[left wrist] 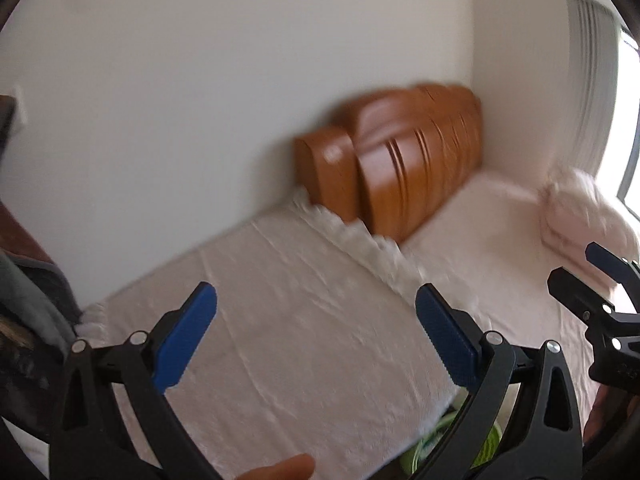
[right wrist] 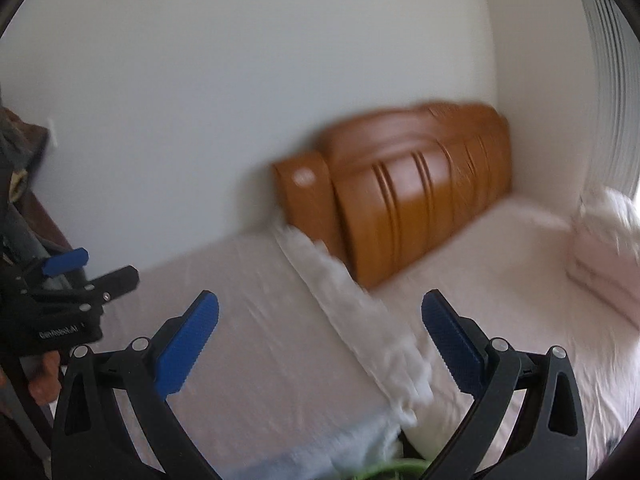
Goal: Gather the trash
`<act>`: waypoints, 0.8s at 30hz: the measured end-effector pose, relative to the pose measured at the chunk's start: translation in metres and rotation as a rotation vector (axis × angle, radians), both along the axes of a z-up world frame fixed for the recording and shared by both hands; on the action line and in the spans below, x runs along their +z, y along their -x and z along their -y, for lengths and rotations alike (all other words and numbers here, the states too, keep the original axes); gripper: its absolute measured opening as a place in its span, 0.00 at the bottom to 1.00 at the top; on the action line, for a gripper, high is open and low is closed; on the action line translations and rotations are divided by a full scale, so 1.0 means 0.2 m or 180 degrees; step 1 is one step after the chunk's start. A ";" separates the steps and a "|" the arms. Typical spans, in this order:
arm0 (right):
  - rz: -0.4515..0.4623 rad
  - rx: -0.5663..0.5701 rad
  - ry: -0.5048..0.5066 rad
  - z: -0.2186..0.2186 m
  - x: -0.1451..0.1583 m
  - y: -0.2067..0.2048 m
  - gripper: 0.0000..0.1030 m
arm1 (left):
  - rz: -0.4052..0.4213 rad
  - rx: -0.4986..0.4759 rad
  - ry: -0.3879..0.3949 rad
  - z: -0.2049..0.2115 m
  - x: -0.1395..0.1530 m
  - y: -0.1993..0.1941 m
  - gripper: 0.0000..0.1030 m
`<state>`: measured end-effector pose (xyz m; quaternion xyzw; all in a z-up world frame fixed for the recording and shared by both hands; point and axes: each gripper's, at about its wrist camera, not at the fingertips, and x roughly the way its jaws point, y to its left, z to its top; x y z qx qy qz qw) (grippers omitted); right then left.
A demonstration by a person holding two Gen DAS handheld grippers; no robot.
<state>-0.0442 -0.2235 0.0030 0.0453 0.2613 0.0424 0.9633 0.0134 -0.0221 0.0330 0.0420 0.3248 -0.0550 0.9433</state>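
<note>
Both views are motion-blurred. My left gripper is open and empty, held above a pale pink sheet-covered surface. My right gripper is open and empty above the same bedding. The right gripper also shows at the right edge of the left wrist view, and the left gripper at the left edge of the right wrist view. A green and white striped thing peeks out below the sheet edge and shows in the right wrist view. I see no clear piece of trash.
A wooden headboard leans on the white wall in the corner. A bed with a pink sheet and folded pink bedding lies to the right by a bright window. Dark clothes hang at the left.
</note>
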 end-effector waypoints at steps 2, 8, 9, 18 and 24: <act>0.0113 0.0049 0.0043 -0.05 0.09 -0.03 0.98 | 0.0093 0.0102 0.0059 -0.04 0.07 -0.02 0.93; 0.0244 0.0039 0.0096 -0.12 0.18 -0.04 0.98 | 0.0093 0.0327 0.0222 -0.12 0.13 -0.06 0.93; 0.0228 0.0047 0.0082 -0.11 0.18 -0.04 0.98 | 0.0069 0.0326 0.0227 -0.12 0.13 -0.07 0.93; 0.0165 -0.0011 0.0098 -0.11 0.15 -0.05 0.98 | -0.0051 0.0241 0.0270 -0.11 0.08 -0.08 0.93; 0.0143 -0.0064 0.0104 -0.10 0.15 -0.02 0.98 | -0.0069 0.0171 0.0268 -0.09 0.07 -0.08 0.93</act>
